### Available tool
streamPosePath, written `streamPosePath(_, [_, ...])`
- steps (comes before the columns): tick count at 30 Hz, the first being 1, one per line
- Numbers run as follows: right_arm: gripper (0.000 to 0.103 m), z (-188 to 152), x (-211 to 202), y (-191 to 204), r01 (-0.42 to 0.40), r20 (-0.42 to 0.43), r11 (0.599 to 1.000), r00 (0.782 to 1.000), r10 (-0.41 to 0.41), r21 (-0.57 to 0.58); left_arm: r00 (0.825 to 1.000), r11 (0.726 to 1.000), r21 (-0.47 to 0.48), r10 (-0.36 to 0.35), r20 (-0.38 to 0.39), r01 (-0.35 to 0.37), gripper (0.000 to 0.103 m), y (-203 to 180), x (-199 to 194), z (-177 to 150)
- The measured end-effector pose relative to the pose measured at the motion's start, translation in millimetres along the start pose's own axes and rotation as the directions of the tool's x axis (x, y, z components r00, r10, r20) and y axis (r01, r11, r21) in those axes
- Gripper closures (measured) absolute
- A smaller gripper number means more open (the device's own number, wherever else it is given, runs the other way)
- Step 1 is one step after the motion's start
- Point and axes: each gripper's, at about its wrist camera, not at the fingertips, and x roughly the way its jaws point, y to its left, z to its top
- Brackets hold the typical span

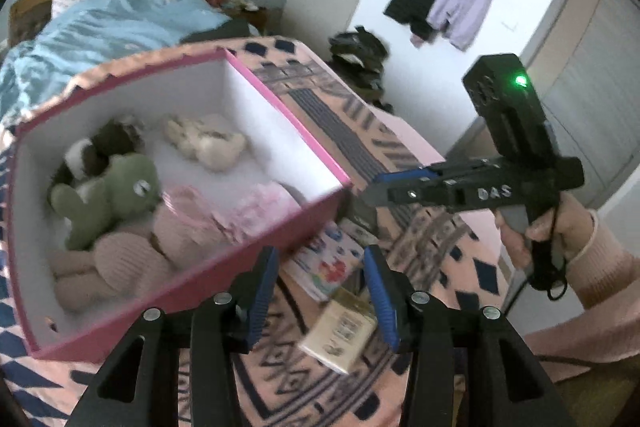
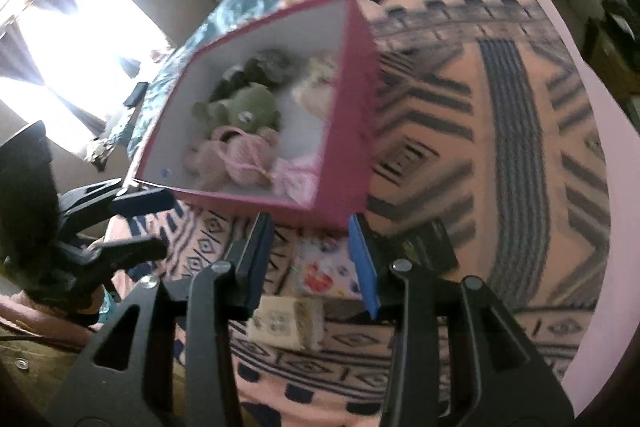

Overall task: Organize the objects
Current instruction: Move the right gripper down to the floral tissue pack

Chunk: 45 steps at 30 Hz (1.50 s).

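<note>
Patterned blanket (image 2: 500, 131): both your grippers gape empty; small cream box (image 1: 340, 331) looks light, stiff—pinch its sides.

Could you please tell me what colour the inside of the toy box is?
White inside, pink outside; the box shows it best in the left wrist view.

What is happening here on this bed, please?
A person is tidying things on a patterned blanket, holding a gripper in each hand. A pink box already holds several soft toys, among them a green plush. Outside the box lie a flowered booklet, a small cream packet and a dark item. The left gripper and the right gripper are both open and empty, above the loose items.
</note>
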Motion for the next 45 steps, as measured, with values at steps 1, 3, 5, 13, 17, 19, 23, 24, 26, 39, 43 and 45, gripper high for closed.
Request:
streamPosePath(1, [0.062, -4, 2, -5, 0.007, -0.009, 1.0, 1.0, -0.007, 0.017, 1.0, 1.0, 0.005, -0.006, -0.02, 0.006, 0.058, -3, 6, -3])
streamPosePath(3, [0.061, -13, 7, -13, 0.007, -0.035, 0.999, 0.999, -0.005, 0.045, 0.999, 1.0, 0.01, -0.001, -0.053, 0.001, 0.058, -6, 19, -9])
streamPosePath(5, [0.062, -23, 16, -17, 0.012, -0.071, 0.998, 0.997, -0.007, 0.064, 0.996, 1.0, 0.001, 0.0, -0.092, 0.0, 0.058, -5, 33, -14])
streamPosePath(13, [0.047, -44, 45, -24, 0.043, -0.11, 0.993, 0.993, -0.031, 0.106, 0.974, 0.998, -0.068, -0.006, -0.228, -0.01, 0.058, 6, 81, -34])
streamPosePath(17, [0.047, -44, 53, -31, 0.033, -0.09, 0.991, 0.996, -0.021, 0.132, 0.973, 0.996, -0.092, -0.015, -0.232, -0.007, 0.058, 8, 86, -34])
streamPosePath(19, [0.047, -42, 59, -30, 0.027, -0.092, 0.992, 0.996, -0.016, 0.123, 0.974, 0.995, -0.096, -0.014, -0.227, -0.008, 0.058, 8, 86, -34])
streamPosePath(23, [0.059, -41, 68, -16, 0.006, -0.127, 0.998, 0.992, 0.003, 0.068, 0.975, 0.994, -0.111, -0.013, -0.221, -0.012, 0.058, 12, 82, -35])
streamPosePath(24, [0.059, -42, 69, -11, -0.005, -0.14, 0.999, 0.99, 0.012, 0.048, 0.975, 0.993, -0.116, -0.012, -0.22, -0.014, 0.058, 13, 81, -36])
streamPosePath(26, [0.059, -46, 70, -2, -0.014, -0.157, 1.0, 0.987, 0.014, 0.005, 0.976, 0.992, -0.127, -0.01, -0.219, -0.019, 0.058, 16, 80, -38])
streamPosePath(39, [0.059, -42, 69, -18, -0.032, -0.127, 0.995, 0.991, 0.043, 0.091, 0.976, 0.98, -0.193, 0.006, -0.219, -0.05, 0.064, 27, 81, -37])
streamPosePath(43, [0.059, -40, 70, -19, -0.043, -0.125, 0.993, 0.991, 0.056, 0.107, 0.973, 0.976, -0.21, 0.001, -0.232, -0.052, 0.071, 28, 87, -37])
streamPosePath(45, [0.06, -39, 71, -18, -0.051, -0.128, 0.993, 0.99, 0.065, 0.108, 0.972, 0.975, -0.216, -0.004, -0.235, -0.048, 0.076, 33, 92, -35])
